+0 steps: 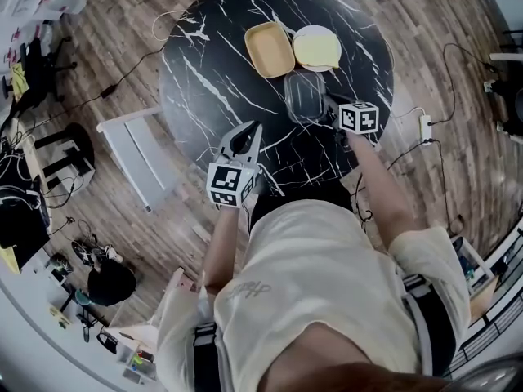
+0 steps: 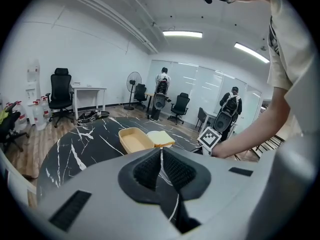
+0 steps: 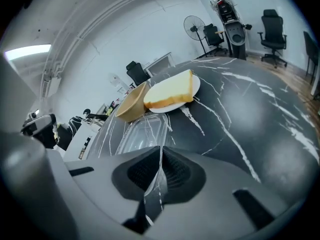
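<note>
Left gripper [image 1: 248, 131], right gripper [image 1: 331, 109]: fingers together.

A round black table [image 1: 204, 88] with white veins is standing on a wood floor [image 1: 122, 23]. A white plate [image 3: 196, 87] is sitting on the table, carrying bread [image 3: 170, 93]. A yellow tub [image 1: 270, 49] is sitting just left of the plate. A clear lid [image 1: 306, 96] is lying just this side of the plate.

On the table [image 1: 204, 80], the box [image 1: 269, 49] sits at the far side, and the plate [image 3: 170, 107] is just right of it with the bread [image 1: 317, 49] on it. The lid [image 1: 306, 96] lies in front of the plate, nearer me, its edge in my right gripper [image 1: 333, 114]; my left gripper [image 1: 247, 133] hangs to its left.
</note>
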`<control>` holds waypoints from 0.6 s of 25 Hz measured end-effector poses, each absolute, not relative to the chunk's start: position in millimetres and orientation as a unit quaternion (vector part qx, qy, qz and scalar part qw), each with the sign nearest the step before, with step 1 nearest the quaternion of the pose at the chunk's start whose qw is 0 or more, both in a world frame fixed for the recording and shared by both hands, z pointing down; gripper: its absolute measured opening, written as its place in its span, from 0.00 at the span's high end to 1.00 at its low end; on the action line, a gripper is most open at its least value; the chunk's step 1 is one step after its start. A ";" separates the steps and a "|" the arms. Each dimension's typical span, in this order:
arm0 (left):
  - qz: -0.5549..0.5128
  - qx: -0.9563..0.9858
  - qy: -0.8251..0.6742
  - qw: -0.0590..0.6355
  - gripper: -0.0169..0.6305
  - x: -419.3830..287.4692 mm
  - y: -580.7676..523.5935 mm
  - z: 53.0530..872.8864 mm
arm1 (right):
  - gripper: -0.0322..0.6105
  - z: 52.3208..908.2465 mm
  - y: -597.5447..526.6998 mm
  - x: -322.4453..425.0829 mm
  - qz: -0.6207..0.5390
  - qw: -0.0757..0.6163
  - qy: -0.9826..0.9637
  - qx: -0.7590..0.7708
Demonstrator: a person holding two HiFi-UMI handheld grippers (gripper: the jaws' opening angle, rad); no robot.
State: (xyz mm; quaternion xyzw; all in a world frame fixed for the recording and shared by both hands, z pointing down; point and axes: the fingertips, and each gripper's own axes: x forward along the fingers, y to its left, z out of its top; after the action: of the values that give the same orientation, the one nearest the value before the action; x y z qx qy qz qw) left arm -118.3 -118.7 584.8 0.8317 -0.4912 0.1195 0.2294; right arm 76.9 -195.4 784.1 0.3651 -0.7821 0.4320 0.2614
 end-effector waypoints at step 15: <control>0.116 0.833 -0.490 0.229 0.94 -111.1 -123.0 582.0 | 0.94 778.5 -184.5 74.6 0.423 0.267 -0.794 0.345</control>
State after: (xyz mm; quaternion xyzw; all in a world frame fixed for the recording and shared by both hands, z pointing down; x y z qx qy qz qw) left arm -111.1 -123.0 582.0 0.8328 -0.4903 0.1164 0.2291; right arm 74.6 -184.5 778.5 0.3452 -0.7941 0.4229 0.2673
